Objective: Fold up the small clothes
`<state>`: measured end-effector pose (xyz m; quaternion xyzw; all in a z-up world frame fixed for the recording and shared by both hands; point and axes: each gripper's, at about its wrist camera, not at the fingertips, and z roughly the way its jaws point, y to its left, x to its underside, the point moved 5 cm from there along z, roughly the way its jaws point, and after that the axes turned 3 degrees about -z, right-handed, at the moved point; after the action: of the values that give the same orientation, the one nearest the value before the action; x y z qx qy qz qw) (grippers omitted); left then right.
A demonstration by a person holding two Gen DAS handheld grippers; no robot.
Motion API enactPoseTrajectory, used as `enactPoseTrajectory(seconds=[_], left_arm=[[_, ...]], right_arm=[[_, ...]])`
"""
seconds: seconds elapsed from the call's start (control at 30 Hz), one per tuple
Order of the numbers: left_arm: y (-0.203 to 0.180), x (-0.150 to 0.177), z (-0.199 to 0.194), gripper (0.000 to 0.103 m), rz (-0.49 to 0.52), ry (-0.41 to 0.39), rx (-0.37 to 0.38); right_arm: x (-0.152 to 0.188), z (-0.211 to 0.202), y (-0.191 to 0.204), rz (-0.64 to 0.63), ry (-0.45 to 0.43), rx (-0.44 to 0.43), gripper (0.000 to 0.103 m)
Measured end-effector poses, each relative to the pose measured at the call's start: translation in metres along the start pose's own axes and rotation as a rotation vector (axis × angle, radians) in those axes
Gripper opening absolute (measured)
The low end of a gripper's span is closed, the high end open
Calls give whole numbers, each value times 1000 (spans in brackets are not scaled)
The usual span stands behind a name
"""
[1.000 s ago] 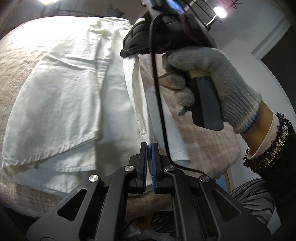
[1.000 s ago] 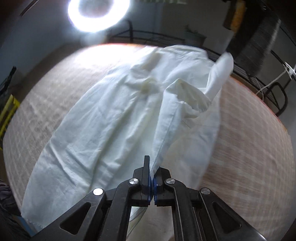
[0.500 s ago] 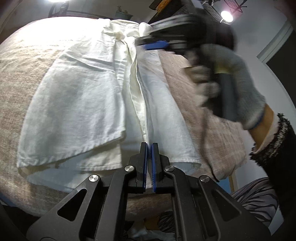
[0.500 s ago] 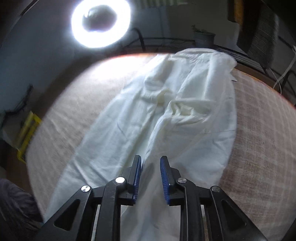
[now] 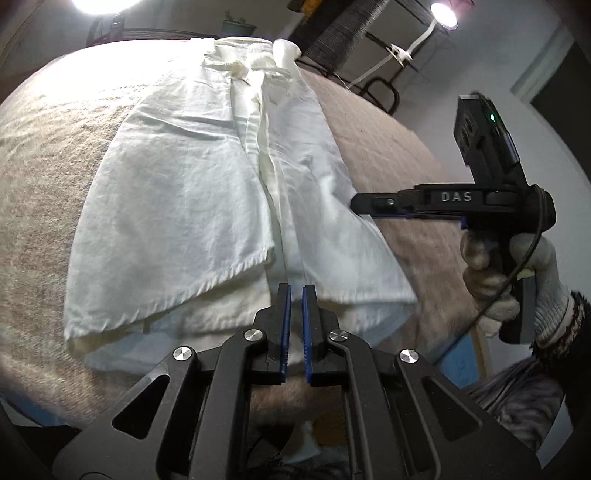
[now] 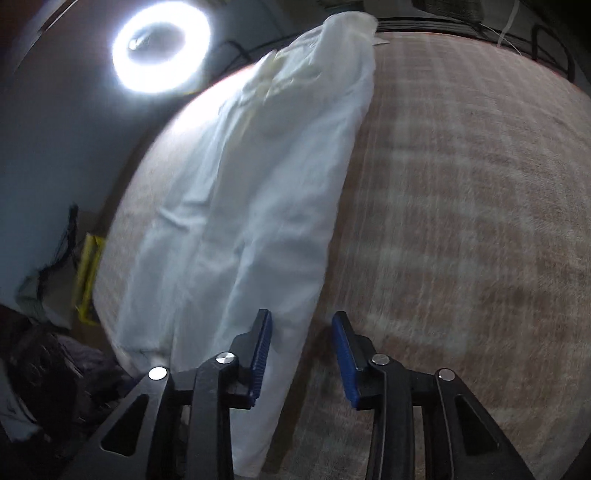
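A white shirt (image 5: pixel 207 192) lies lengthwise on the plaid-covered table (image 5: pixel 388 155), both side panels folded in over its middle. My left gripper (image 5: pixel 296 306) hovers shut over the near hem with nothing between its pads. In the left wrist view my right gripper (image 5: pixel 369 202) shows side-on in a gloved hand (image 5: pixel 517 288), its tip at the shirt's right edge. In the right wrist view the right gripper (image 6: pixel 302 350) has its jaws opening and empty. Beneath them lie the shirt's (image 6: pixel 258 206) folded edge and the bare table (image 6: pixel 461 221).
A ring light (image 6: pixel 160 50) glares beyond the table's far left, and a lamp (image 5: pixel 443 14) shines at the far right. A dark metal frame (image 5: pixel 384 88) stands behind the table. Off the left edge are a yellow object (image 6: pixel 86 280) and dark bundles.
The right gripper let go of the shirt's side panel, which now lies flat over the middle. It opened and swung out to the shirt's right edge. The left gripper barely moved.
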<state>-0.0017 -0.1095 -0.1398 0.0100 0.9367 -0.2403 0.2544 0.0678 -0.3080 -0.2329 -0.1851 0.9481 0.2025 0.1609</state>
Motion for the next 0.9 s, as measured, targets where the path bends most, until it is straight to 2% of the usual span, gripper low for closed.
enactPoseTrajectory(seconds=[0.07, 0.13, 0.23, 0.3, 0.43, 0.57, 0.7, 0.8, 0.9], left_arm=[[0, 1, -11, 2, 17, -11, -15], [0, -5, -23, 2, 24, -21, -16], [-5, -29, -33, 2, 59, -48, -26], [-15, -47, -31, 2, 102, -57, -26], [-32, -67, -10, 2, 173, -23, -16], [-46, -71, 22, 2, 248, 37, -5], [-45, -64, 48, 2, 241, 98, 17], [-43, -56, 65, 2, 240, 146, 21], [-41, -54, 71, 3, 249, 135, 32]], right_arm=[[2, 0, 8, -61, -5, 40, 29], [7, 1, 14, -126, 18, 103, 27], [9, -3, 20, -179, 45, 100, 28], [-3, -17, 20, -179, -2, 81, 28], [-43, -52, 7, -144, -146, 60, 29], [-109, -66, -8, -127, -253, 85, 30], [-166, -49, -22, -114, -264, 83, 29], [-207, -18, -37, -100, -242, 97, 29], [-243, 0, -66, -54, -248, 103, 33]])
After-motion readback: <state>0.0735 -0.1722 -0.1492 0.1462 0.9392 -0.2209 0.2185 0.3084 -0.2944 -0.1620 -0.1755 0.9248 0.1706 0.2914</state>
